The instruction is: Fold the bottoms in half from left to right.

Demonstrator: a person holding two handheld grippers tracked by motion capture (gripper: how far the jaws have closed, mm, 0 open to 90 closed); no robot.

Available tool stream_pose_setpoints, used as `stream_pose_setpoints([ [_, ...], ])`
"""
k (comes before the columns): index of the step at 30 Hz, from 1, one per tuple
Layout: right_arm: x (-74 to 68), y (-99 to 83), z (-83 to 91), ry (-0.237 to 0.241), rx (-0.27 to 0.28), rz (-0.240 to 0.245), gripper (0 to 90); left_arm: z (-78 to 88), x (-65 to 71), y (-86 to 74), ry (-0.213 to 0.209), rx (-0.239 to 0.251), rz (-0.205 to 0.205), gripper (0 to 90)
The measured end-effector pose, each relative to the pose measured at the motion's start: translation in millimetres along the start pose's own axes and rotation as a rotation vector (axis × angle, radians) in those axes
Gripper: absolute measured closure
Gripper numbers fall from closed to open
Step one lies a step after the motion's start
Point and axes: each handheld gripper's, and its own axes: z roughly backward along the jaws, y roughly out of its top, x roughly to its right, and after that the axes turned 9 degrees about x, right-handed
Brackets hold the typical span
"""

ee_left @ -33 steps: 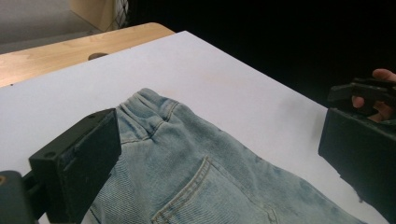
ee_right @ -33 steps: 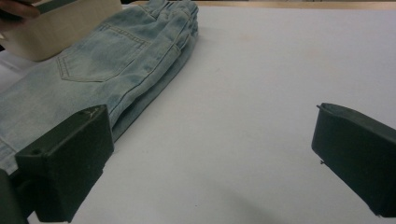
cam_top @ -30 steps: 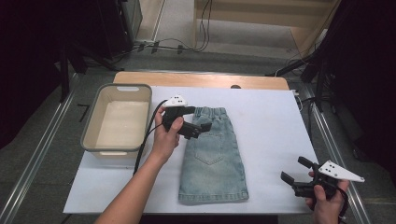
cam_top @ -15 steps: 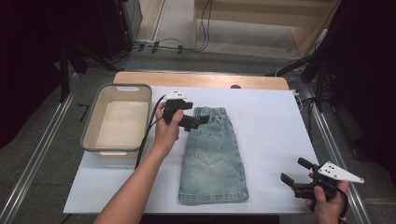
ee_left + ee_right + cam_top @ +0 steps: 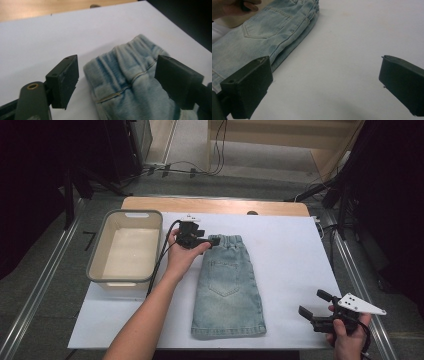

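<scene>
Folded light-blue jeans (image 5: pixel 227 285) lie flat mid-table, waistband at the far end. My left gripper (image 5: pixel 209 241) is low at the waistband's left corner. In the left gripper view the gathered waistband (image 5: pixel 125 82) sits between the two pads of that gripper (image 5: pixel 120 77). The jaws have just been closing, with a gap still showing beside the left pad. My right gripper (image 5: pixel 312 302) is held open near the front right edge, to the right of the jeans' hem. In its own view this gripper (image 5: pixel 324 85) has bare table between its pads and the jeans (image 5: pixel 269 27) to the left.
A beige plastic tub (image 5: pixel 95 255) stands at the table's left, close to my left forearm. The white sheet (image 5: pixel 290 250) covers the table, with a wooden strip (image 5: pixel 215 205) along the far edge. Metal rails run down both sides.
My left hand has moved toward the far end of the jeans and sunk to the waistband corner. The right hand has stayed where it was.
</scene>
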Motion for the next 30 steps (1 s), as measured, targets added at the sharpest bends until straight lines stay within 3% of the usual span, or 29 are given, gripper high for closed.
stream_pose_setpoints([
  [5, 0.6, -0.6, 0.4, -0.002, 0.0, -0.004, 0.0, -6.4, -8.6, -8.6, -0.017, -0.038, 0.048, 25.6],
  [13, -3.0, -1.0, -3.0, 0.001, -0.019, -0.009, 0.0, -15.3, -14.6, -23.7, -0.023, -0.114, 0.074, 35.5],
  [20, -14.6, 2.7, -11.0, 0.027, -0.017, 0.0, 0.0, -17.3, -16.0, -34.2, -0.035, -0.091, 0.111, 39.7],
  [30, -28.9, 24.6, -39.2, 0.054, -0.013, 0.022, 0.0, -17.2, -12.3, -37.3, -0.016, -0.081, 0.092, 43.3],
])
